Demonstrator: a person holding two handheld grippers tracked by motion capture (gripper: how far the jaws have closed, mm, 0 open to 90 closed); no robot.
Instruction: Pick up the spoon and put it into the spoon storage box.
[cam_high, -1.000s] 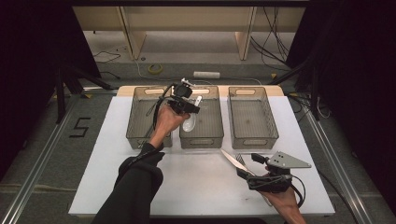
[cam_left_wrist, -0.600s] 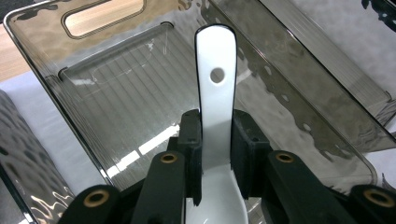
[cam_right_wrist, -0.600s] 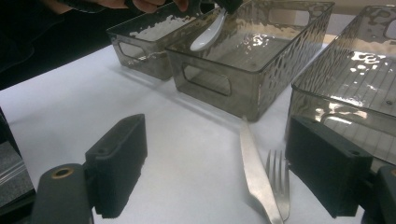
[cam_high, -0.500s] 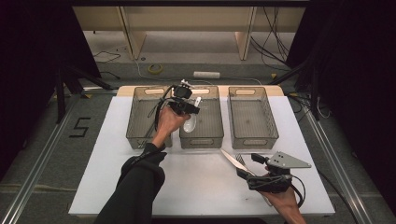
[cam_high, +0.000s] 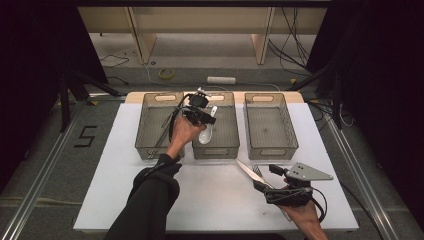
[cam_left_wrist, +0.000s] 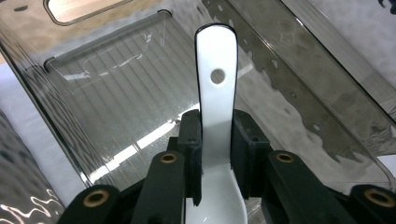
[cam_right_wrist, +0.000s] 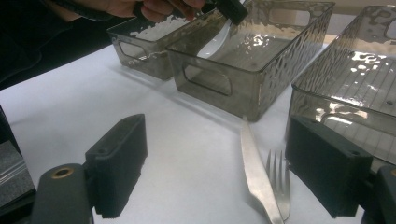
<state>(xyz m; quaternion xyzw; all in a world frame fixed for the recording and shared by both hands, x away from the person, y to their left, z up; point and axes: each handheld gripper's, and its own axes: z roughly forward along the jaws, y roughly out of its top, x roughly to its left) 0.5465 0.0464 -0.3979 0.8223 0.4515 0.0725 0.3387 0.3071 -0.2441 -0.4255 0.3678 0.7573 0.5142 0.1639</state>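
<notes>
Left hand-held gripper (cam_left_wrist: 217, 154) clamps a white spoon (cam_left_wrist: 215, 112) over the middle bin (cam_high: 227, 145); right hand-held gripper (cam_right_wrist: 219, 163) gapes wide.

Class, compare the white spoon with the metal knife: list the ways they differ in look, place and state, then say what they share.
1. The spoon is white; the knife is shiny metal.
2. The spoon is clamped by the left gripper; the knife lies free between the open jaws of the right gripper.
3. The spoon hangs over the middle bin; the knife lies on the white table beside a fork.
Both are cutlery.
</notes>
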